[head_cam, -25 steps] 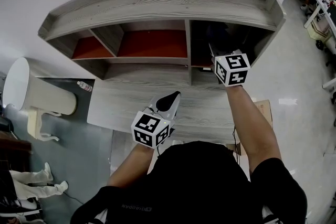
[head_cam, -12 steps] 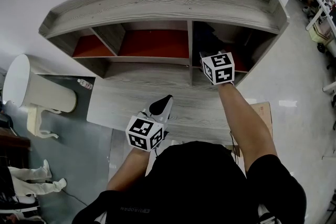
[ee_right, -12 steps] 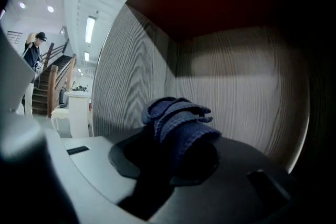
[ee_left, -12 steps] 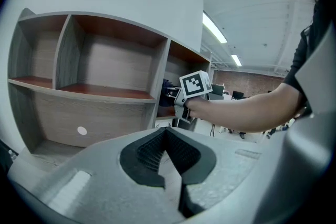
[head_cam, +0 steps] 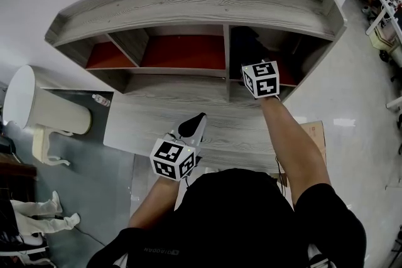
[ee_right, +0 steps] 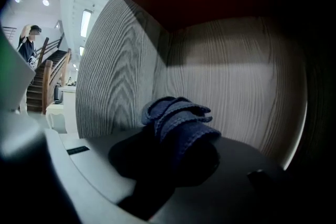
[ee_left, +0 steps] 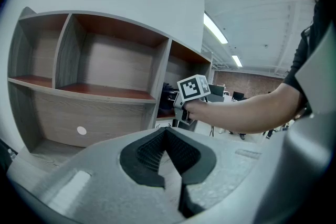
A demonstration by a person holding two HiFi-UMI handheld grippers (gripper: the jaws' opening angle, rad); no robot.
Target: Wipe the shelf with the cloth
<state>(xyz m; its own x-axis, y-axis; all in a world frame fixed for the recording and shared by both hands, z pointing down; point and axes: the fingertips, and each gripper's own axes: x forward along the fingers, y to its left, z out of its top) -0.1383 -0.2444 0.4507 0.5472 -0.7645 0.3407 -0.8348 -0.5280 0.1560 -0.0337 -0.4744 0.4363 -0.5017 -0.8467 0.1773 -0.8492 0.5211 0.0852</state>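
Right gripper (head_cam: 250, 58) reaches into the right-hand compartment of the shelf (head_cam: 188, 3), at 1 o'clock in the head view, with its marker cube (head_cam: 261, 78) just outside the opening. Its jaws are clamped on a bunched blue cloth (ee_right: 178, 120). The cloth sits near the grey wood divider (ee_right: 115, 71) at its 9 o'clock and the back panel (ee_right: 226, 86) at its 12 o'clock; contact with either cannot be confirmed. Left gripper (head_cam: 193, 125) hangs over the desk (head_cam: 144, 125) at 6 o'clock, jaws closed tip to tip with nothing between them.
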